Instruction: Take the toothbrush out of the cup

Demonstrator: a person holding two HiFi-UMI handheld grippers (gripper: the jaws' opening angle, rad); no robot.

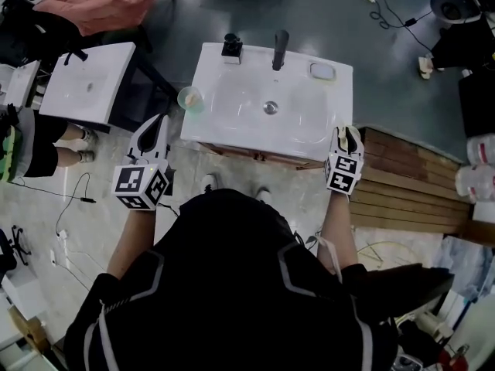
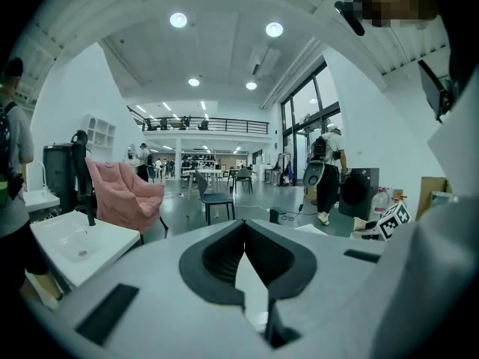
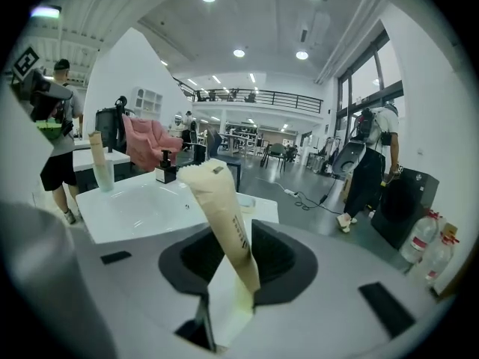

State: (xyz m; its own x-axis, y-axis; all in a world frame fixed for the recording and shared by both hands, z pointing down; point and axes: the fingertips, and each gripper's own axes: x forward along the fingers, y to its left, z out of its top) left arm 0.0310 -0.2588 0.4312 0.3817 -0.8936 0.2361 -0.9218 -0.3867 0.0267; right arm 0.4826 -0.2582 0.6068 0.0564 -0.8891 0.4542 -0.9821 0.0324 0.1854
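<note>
Your left hand-held gripper point(image 1: 158, 126) sits off the white sink worktop's point(image 1: 232, 122) front-left corner, tips near the cup point(image 1: 189, 97) at its left edge. Your right hand-held gripper point(image 1: 346, 136) is at the front-right corner. Faucet point(image 1: 279, 49), black dispenser point(image 1: 231, 47) and dish point(image 1: 322, 71) line the back.

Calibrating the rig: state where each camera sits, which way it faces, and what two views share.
Head view: on the person's head, facing steeply down at the white rectangular washbasin; black-clad torso, forearms, left gripper and right gripper show.
Left gripper view: rides the left gripper, facing across the hall; its shut jaws show.
Right gripper view: rides the right gripper, facing the washbasin; its jaws grip a cream plastic tube.
Shared: head and right gripper views both show the washbasin and translucent green cup.
</note>
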